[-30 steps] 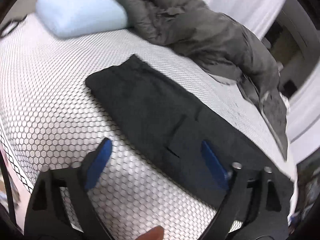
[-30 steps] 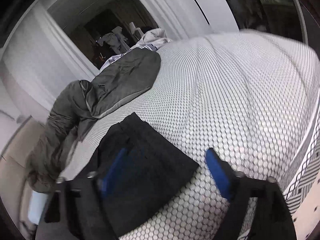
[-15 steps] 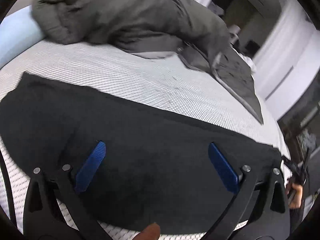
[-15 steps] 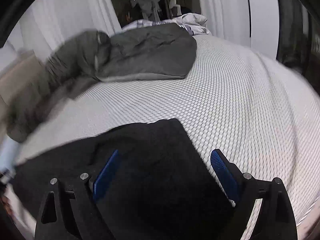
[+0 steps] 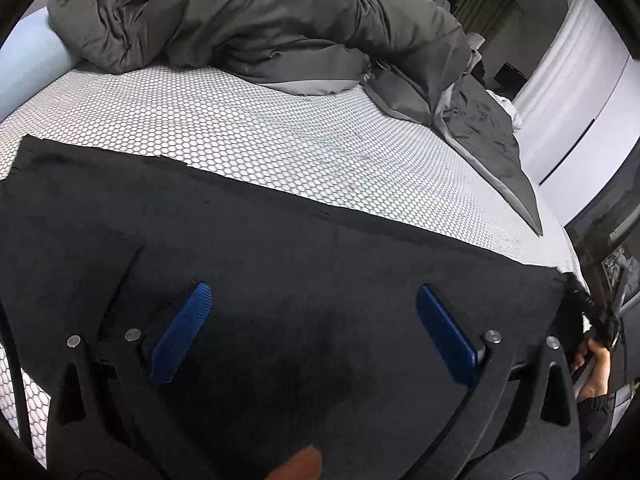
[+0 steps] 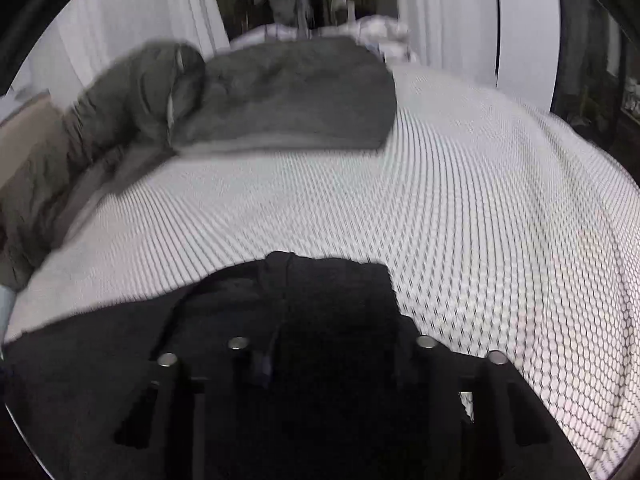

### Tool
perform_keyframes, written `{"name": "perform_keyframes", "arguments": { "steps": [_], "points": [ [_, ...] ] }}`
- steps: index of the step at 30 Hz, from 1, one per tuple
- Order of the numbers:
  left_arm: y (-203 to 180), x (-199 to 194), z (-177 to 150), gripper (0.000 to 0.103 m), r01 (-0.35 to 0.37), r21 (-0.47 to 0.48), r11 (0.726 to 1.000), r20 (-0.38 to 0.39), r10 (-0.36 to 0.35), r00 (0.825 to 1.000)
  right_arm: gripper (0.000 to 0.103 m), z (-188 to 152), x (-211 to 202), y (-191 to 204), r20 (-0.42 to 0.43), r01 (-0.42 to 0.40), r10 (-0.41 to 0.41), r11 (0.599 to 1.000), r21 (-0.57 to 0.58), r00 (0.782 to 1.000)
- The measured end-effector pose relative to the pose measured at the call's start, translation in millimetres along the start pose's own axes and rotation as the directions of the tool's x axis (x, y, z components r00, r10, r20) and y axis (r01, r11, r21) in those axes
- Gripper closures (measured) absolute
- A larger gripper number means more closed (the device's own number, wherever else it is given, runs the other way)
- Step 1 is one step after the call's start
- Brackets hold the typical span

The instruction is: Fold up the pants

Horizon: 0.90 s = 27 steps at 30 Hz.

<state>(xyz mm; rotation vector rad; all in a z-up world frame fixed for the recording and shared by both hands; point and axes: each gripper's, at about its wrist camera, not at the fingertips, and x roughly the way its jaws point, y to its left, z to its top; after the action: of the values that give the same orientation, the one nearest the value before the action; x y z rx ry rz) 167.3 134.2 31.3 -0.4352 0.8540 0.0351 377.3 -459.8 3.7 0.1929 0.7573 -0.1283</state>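
Pants [image 5: 280, 280] black across lower frame on bed [image 5: 240, 128], left gripper [image 5: 312, 332] wide above them, right gripper [image 6: 332, 320] just closing on bunched pants end, duvet [image 5: 260, 20] at top.

The right gripper's [image 6: 332, 320] fingertips are buried in dark pants [image 6: 328, 300] (pads unseen); the grey duvet [image 6: 280, 96] at eleven o'clock is blurred.
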Motion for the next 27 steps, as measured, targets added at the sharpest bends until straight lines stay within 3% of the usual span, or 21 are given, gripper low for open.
{"name": "perform_keyframes", "arguments": {
  "steps": [3,5,6,7,9,10,13,18,23,26,27],
  "points": [
    [13.0,3.2,2.3,0.001,-0.032,-0.018,0.999,-0.009,0.031,0.999,0.061,8.1,-3.2,-5.5,0.042,0.045,-0.048,0.997,0.07,0.998],
    [22.2,5.2,3.4,0.001,-0.051,-0.032,0.998,-0.022,0.05,0.999,0.04,5.8,12.3,-10.9,-0.001,0.122,-0.123,0.989,0.086,0.992],
    [25.5,4.4,2.4,0.001,-0.06,-0.034,0.998,-0.027,0.059,0.998,0.035,3.2,17.6,-14.1,-0.034,0.137,-0.135,0.986,0.093,0.99],
    [29.4,2.8,3.5,0.001,-0.073,-0.027,0.997,-0.031,0.073,0.997,0.032,0.7,21.1,-18.0,-0.065,0.14,-0.133,0.984,0.11,0.989],
    [37.4,-3.7,8.1,0.001,-0.099,-0.003,0.995,-0.026,0.099,0.995,0.025,1.0,11.3,-22.1,-0.05,0.11,-0.104,0.985,0.136,0.993],
    [41.2,-8.5,11.8,0.001,-0.12,0.018,0.993,-0.018,0.12,0.993,0.015,-0.1,-0.3,-23.0,-0.029,0.1,-0.097,0.985,0.142,0.995],
    [62.5,-28.4,29.1,0.001,-0.203,0.091,0.975,0.026,0.201,0.979,0.01,-10.3,-32.2,-22.7,0.021,0.069,-0.073,0.986,0.15,0.997],
    [123.3,-32.5,70.8,0.002,-0.325,0.148,0.934,-0.01,0.331,0.944,0.009,-22.4,-50.8,-12.3,-0.027,0.018,-0.015,0.992,0.126,1.0],
    [168.3,12.8,99.8,0.008,-0.351,0.189,0.917,-0.192,0.385,0.903,0.009,-24.1,-65.0,6.9,0.026,-0.016,0.014,0.997,0.08,1.0],
    [183.2,42.1,107.2,0.023,-0.415,0.194,0.889,-0.256,0.454,0.854,0.009,-22.2,-61.5,14.1,0.021,-0.02,0.018,0.996,0.085,1.0],
    [184.1,46.9,109.0,0.042,-0.427,0.204,0.881,-0.245,0.469,0.849,0.009,-21.8,-59.2,17.7,0.018,-0.019,0.018,0.997,0.078,1.0]
  ]
}}
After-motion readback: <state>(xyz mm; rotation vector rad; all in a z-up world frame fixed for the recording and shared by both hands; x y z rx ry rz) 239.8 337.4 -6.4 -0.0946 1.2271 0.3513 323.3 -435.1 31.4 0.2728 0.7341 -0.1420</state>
